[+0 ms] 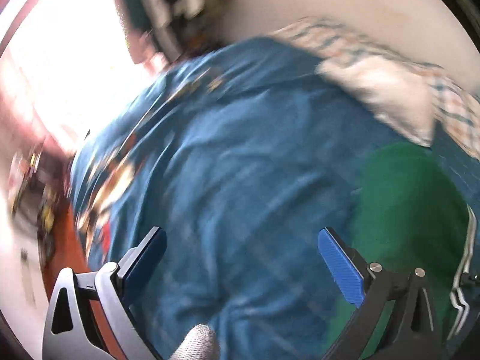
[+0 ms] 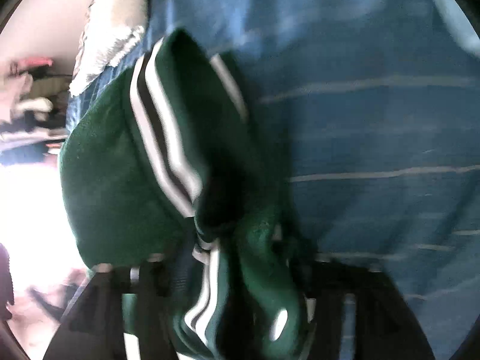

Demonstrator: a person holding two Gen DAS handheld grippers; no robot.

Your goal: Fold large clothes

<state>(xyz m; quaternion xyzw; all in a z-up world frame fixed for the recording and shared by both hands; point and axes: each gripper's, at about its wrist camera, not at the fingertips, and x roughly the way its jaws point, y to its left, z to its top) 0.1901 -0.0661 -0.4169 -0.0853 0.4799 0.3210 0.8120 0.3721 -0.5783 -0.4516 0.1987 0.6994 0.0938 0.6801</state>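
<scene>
So the green garment (image 2: 120,180) with the white and black stripes is bunched up right between the right gripper (image 2: 237,267) fingers, which look clamped on it, though that view is pretty blurry. From the left gripper (image 1: 243,258), whose blue pads (image 1: 340,267) are spread wide apart with nothing in them, the same green cloth lies just off to the right, spread on the blue bedsheet (image 1: 240,165). Further ahead of the left gripper sits a white pillow (image 1: 390,96), with a patterned blanket (image 1: 345,39) beyond it.
</scene>
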